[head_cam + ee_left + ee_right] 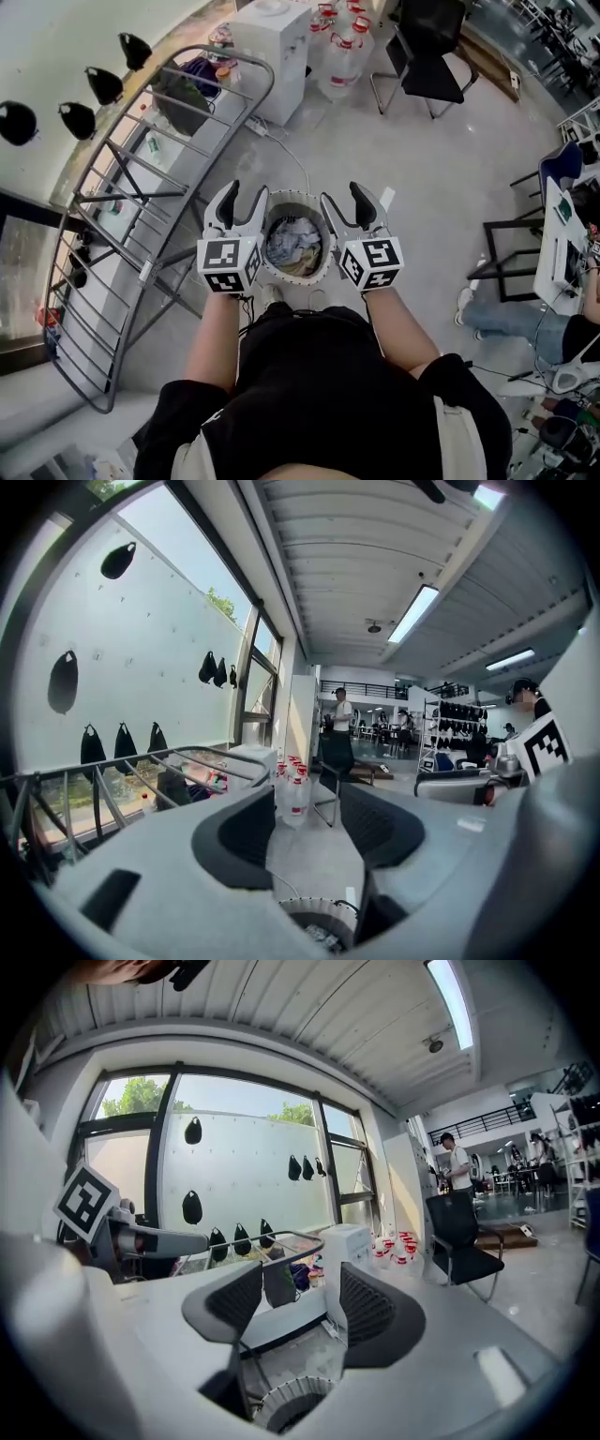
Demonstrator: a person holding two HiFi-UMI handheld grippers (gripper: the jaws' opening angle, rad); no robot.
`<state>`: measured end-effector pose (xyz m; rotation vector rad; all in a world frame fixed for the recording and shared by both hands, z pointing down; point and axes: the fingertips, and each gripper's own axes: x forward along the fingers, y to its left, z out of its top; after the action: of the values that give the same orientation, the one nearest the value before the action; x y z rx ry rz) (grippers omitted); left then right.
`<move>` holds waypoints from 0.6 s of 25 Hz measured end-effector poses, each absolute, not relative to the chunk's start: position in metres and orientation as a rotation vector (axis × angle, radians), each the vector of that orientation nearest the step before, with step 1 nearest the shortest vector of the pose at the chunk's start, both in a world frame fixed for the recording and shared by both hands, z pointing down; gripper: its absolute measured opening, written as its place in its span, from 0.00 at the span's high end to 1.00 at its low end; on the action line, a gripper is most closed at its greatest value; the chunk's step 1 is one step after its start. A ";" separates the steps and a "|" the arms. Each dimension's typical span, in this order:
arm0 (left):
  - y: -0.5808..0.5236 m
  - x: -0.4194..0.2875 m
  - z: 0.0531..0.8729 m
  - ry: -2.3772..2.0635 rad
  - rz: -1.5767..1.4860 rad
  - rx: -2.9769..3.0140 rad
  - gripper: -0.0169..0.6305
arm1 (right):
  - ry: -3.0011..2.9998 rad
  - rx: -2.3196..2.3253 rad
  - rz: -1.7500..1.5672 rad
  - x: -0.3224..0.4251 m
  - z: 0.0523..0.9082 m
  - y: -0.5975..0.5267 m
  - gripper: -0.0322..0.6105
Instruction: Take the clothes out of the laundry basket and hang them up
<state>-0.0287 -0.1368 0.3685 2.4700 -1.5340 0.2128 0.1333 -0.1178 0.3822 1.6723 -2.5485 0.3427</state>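
Item: laundry basket (325, 255), round, white slatted rim, standing on the floor directly ahead of the person's feet; its contents are a crumpled heap of pale and blue clothes (292, 242), none lifted out as far as can be seen. Item: left gripper (244, 201), held over the basket's left edge, jaws apart, nothing between them; its own view shows only open floor and the basket rim (315, 912) below the gap. Item: right gripper (346, 201), held over the basket's right edge, jaws likewise spread wide and empty, with the basket rim (290, 1399) low in its own view. Both point nearly level, a little downward, above the heap and not in contact with it. Item: drying rack (141, 187), grey metal with many bars, standing to the person's left, near the basket; its bars look bare of garments. Also present: a white cabinet (272, 33), water bottles (342, 56) and a black chair (427, 56) farther off. Step in hand, as judged: the approach for picking up a garment, with the hanging part not yet begun. Next move calls for tipping one gripper steeply down into the basket, setting its open jaws around a fold of the topmost cloth, closing firmly, and lifting clear of the rim before carrying the garment left toward the rack.
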 end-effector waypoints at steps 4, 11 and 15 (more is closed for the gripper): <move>-0.137 -0.033 0.417 -1.482 0.295 2.401 0.63 | -2.449 1.646 0.459 0.136 0.436 -0.116 0.56; -0.133 -0.037 0.506 -1.380 0.384 2.302 0.63 | -2.248 1.463 0.677 0.122 0.579 -0.107 0.56; -0.124 -0.042 0.557 -1.336 0.429 2.244 0.63 | -2.122 1.327 0.750 0.110 0.668 -0.099 0.56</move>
<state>-0.0418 -0.1244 0.5570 2.2438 -1.3358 0.4287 0.1097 -0.0986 0.6684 1.3266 -2.1222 0.7504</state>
